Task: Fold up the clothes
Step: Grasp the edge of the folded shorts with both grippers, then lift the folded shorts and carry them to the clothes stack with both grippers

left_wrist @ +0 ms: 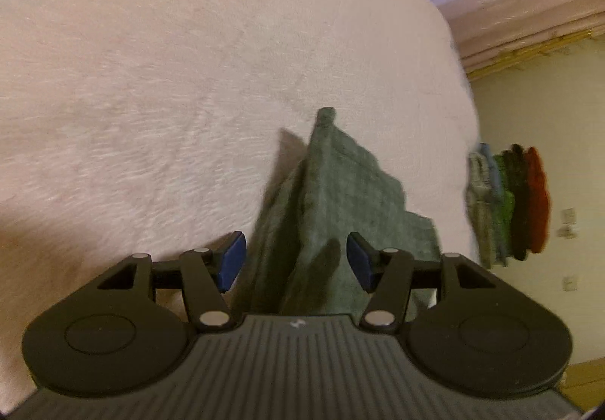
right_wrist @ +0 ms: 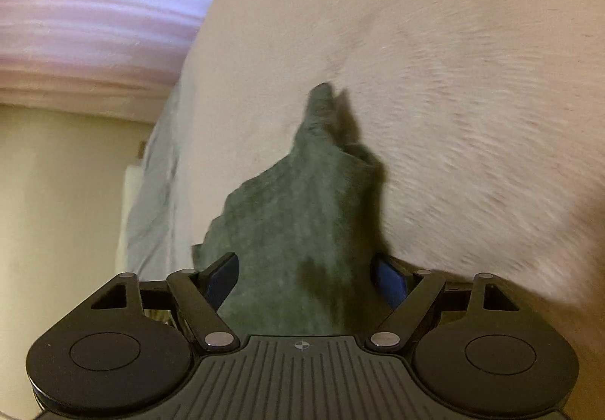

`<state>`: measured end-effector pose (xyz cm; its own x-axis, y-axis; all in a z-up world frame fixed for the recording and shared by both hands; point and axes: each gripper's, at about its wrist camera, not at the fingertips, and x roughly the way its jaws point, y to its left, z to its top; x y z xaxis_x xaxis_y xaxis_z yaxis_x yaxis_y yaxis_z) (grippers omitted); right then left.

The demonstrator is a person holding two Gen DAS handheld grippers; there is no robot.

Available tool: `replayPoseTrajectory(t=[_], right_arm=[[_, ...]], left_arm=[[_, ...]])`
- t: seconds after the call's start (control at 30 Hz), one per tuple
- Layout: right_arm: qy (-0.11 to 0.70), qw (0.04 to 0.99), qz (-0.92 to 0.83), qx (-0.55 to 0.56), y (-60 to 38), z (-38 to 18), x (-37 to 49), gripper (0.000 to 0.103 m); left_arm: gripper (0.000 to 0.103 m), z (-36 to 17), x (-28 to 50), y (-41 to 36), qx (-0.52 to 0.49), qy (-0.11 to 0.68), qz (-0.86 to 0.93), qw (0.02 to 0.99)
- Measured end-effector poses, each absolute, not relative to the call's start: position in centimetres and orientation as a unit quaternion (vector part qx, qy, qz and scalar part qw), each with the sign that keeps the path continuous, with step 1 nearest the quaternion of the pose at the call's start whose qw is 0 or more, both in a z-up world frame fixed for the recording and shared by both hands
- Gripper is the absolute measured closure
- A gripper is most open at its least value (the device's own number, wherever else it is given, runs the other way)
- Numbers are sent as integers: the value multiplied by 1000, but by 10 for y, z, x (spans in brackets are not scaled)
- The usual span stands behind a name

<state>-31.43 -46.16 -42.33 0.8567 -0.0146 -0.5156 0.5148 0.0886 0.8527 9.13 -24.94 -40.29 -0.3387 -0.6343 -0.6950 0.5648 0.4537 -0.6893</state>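
A dark green cloth hangs or lies bunched over a pale pink fuzzy bed cover. In the left wrist view it runs up between the blue pads of my left gripper, whose jaws stand wide apart around it. In the right wrist view the same green cloth fills the gap of my right gripper, whose jaws also stand apart, with the cloth between them. Both views are blurred by motion. The cloth's tip points away from each camera.
A stack of folded clothes in grey, blue, green, dark and red sits at the bed's right edge. A pale wall and striped curtain lie beyond. A light grey sheet hangs at the bed's left edge.
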Motion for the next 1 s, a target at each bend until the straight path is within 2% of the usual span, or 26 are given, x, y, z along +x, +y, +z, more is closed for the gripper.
replayPoseTrajectory(t=[0.2, 0.3, 0.37, 0.4, 0.43, 0.47, 0.53, 0.73, 1.0], right_arm=[[194, 731, -132, 640, -473, -434, -272, 24], [201, 733, -121, 638, -476, -442, -253, 46], [205, 733, -117, 638, -477, -448, -243, 50], [205, 733, -116, 638, -478, -449, -239, 56], [207, 734, -116, 637, -478, -450, -236, 72], [211, 733, -120, 635, -478, -450, -235, 81], [216, 732, -128, 633, -476, -448, -236, 91], [192, 750, -151, 615, -464, -409, -257, 94], [143, 778, -203, 578, -477, -301, -346, 94]], left_arm=[[54, -427, 96, -276, -52, 645, -545, 534], [64, -433, 94, -289, -46, 647, -558, 517], [69, -436, 92, -294, -41, 650, -562, 510], [74, -438, 93, -296, -42, 653, -562, 506], [78, -438, 93, -298, -43, 654, -563, 503], [87, -435, 92, -299, -41, 652, -567, 502], [92, -429, 89, -301, -38, 647, -574, 500], [94, -400, 75, -309, -35, 631, -596, 496], [94, -307, 1, -352, -47, 601, -650, 462]])
